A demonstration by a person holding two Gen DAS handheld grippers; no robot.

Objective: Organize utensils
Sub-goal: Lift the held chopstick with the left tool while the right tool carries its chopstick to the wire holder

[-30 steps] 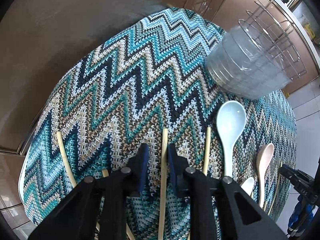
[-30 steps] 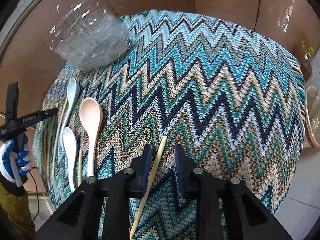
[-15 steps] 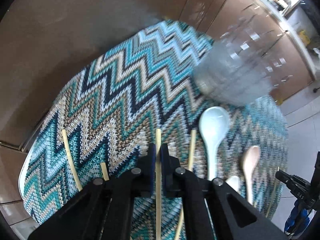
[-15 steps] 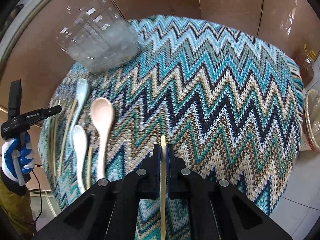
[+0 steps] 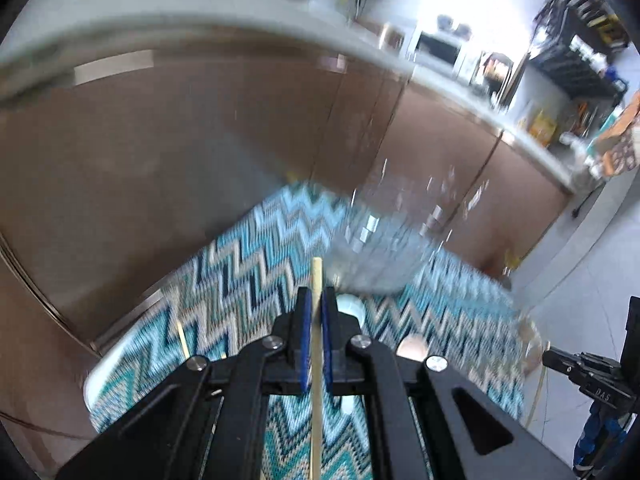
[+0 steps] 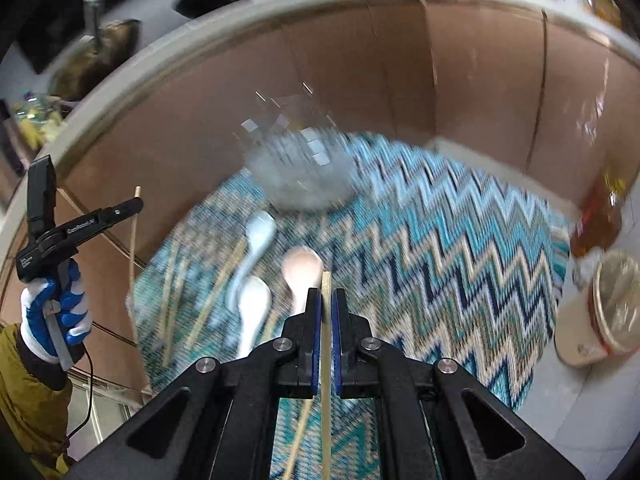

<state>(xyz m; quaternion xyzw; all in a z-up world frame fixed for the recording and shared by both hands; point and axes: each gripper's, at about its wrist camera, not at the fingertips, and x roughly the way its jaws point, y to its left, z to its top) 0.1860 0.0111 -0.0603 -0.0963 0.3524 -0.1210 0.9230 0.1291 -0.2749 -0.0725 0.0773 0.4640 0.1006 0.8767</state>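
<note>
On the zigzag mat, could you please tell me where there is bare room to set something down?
Free: the wide stretch of mat right of the pink spoon, below the clear container. Crowded: the left side, with spoons and loose chopsticks.

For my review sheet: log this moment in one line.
left hand-held gripper: shut on chopstick | right hand-held gripper: shut on chopstick | spoons on mat

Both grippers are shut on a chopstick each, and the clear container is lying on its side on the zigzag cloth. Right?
Not quite: the clear container stands upright on the zigzag cloth, as the right wrist view shows. The rest holds: the left gripper is shut on one chopstick and the right gripper on another chopstick.
</note>
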